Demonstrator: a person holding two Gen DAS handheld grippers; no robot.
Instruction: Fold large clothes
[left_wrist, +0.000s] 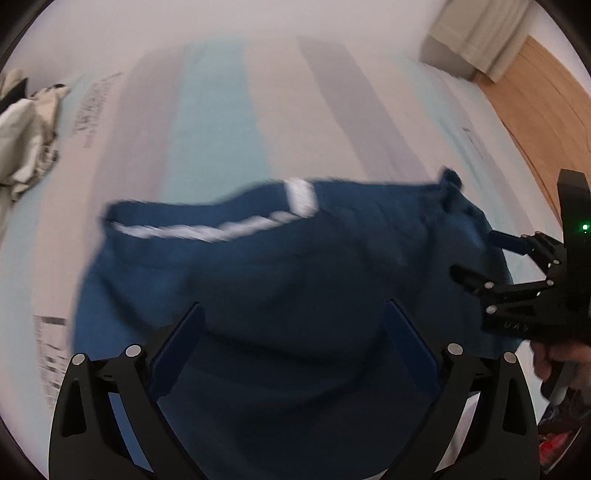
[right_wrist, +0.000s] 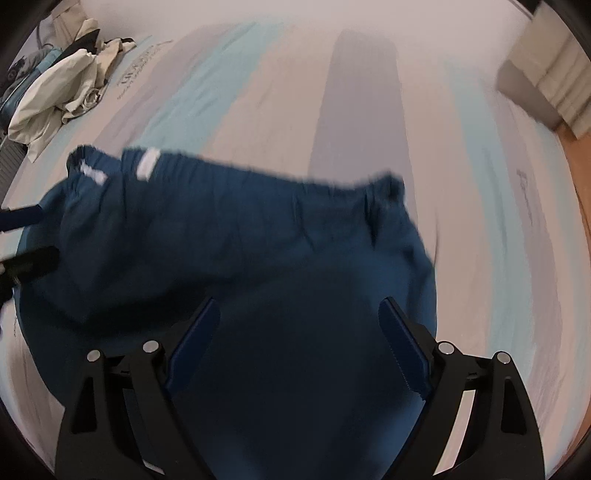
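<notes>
Blue trousers (left_wrist: 280, 280) lie on the bed (left_wrist: 229, 122), elastic waistband (right_wrist: 258, 173) at the far edge from both cameras, a white label (left_wrist: 301, 195) showing at the band and a white strip running along it. Cloth lies in soft humps, not flat; the near part runs under both tools and out of frame, so I cannot tell how many layers are stacked there. Left tool (left_wrist: 295, 325) stands wide open above the cloth, nothing between its pads. Right tool (right_wrist: 299, 321) likewise wide open, gripping nothing; seen from the left camera it sits at the right edge of the trousers with a hand (left_wrist: 554, 362) on its handle. Both views are motion-smeared, so fine creases cannot be read. Risks, as I judge them: the fold may be uneven, since the right corner of the waistband bunches upward and could spring back or slide off line. A next pinch taken on a hump could catch only the top layer, or too many, and drag the fold apart. Loose fabric under the open fingers may snag a pad as the tools move. Pale clothes (right_wrist: 62, 92) heaped at the far left corner are well apart, no interference there. Bed sheet is smooth and could let the pile slip if tugged sideways.
</notes>
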